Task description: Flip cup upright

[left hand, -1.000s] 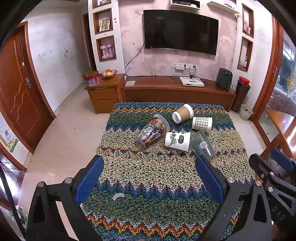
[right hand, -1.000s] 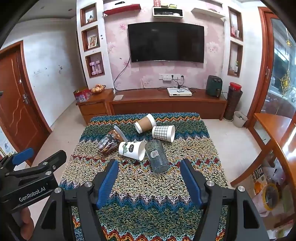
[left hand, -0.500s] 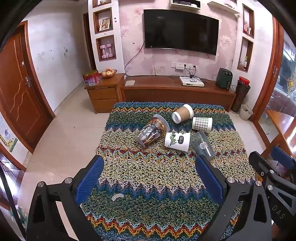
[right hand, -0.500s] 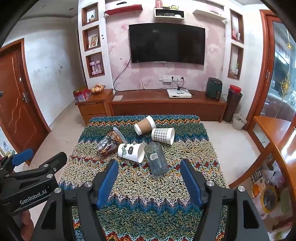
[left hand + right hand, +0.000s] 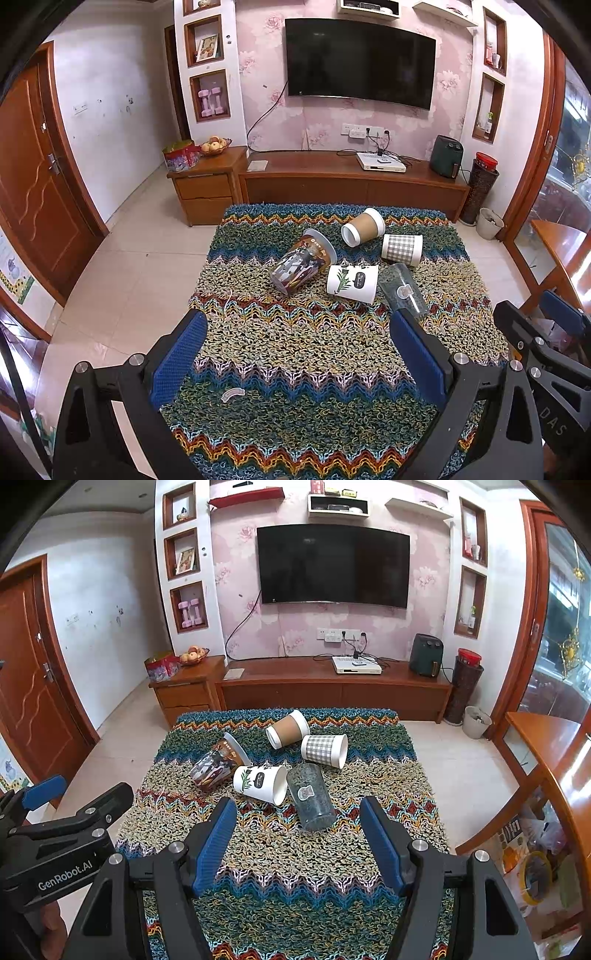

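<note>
Ahead of both tongs, five cups lie on their sides in a cluster on the zigzag cloth (image 5: 295,886). The left gripper (image 5: 295,354) is spread wide and holds nothing; beyond its fingertips lie the dark printed cup (image 5: 301,267) and the white leaf-print cup (image 5: 352,282), touching each other. The right gripper (image 5: 297,834) is likewise spread and empty. Nearest to it, just past and between its blue pads (image 5: 216,845), lies the clear cup (image 5: 310,797), against the white cup's rim. Farther off rest the checked cup (image 5: 324,750) and the brown sleeved cup (image 5: 287,729).
</note>
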